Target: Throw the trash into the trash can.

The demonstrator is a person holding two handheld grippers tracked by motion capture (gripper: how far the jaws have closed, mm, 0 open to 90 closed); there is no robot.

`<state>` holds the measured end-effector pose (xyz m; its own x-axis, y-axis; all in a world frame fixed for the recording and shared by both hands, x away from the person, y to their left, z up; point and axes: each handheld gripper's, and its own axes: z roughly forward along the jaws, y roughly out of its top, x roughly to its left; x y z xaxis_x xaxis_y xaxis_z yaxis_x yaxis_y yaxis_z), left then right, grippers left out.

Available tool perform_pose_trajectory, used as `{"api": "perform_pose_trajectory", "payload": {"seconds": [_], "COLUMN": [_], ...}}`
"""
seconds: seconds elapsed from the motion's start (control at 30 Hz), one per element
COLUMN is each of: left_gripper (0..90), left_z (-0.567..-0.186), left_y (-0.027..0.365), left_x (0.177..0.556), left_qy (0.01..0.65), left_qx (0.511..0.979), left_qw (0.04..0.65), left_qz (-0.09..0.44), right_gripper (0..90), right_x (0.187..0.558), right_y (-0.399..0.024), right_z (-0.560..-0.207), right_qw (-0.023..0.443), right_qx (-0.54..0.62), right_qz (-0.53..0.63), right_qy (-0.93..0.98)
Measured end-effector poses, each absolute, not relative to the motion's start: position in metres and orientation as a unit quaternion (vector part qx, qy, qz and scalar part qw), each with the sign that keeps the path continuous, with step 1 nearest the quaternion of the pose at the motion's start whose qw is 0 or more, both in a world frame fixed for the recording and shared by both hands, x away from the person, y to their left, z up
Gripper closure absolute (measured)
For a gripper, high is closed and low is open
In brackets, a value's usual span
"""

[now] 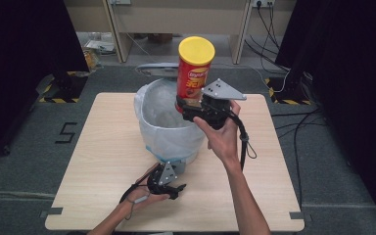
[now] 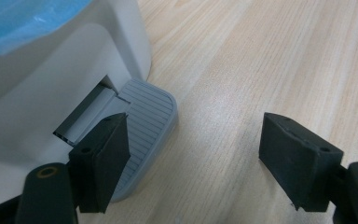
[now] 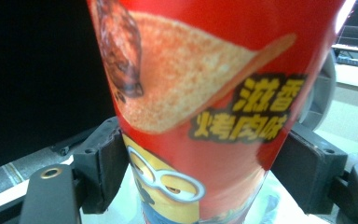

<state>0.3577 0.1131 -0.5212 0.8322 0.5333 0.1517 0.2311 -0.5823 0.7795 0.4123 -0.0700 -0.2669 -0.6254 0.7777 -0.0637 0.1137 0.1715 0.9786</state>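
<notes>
Right gripper view — chip can (image 3: 205,112) top cut off | tongs (image 3: 214,172) clamp it

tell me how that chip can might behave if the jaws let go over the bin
The chip can is a tall, narrow tube with a smooth glossy wall, so it could slip if the right gripper eases off. It is held near its base, leaving it top-heavy. Dropped into the lined pedal bin, it would probably tip and lie aslant.

We held the right hand-held gripper (image 1: 188,105) raised on an extended forearm, jaws clamped; the left hand-held gripper (image 1: 174,188) lay low near our body, its jaws standing wide apart.
</notes>
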Motion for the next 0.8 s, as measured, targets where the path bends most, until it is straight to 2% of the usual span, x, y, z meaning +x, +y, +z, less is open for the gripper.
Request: {"api": "perform_pose_trajectory", "payload": {"seconds": [0.8], "left_gripper": [23.6], "left_z": [-0.521], "left_y": [0.113], "left_x": [0.358], "left_qy": [0.220], "left_qx": [0.869], "left_qw": [0.401], "left_qz": [0.190], "right_gripper": [24.2], "right_x": [0.422], "right_y": [-0.045], "right_z": [-0.280], "right_qw": [0.281], "right_qx": [0.304], "right_qz": [0.546], "right_qy": [0.728]}}
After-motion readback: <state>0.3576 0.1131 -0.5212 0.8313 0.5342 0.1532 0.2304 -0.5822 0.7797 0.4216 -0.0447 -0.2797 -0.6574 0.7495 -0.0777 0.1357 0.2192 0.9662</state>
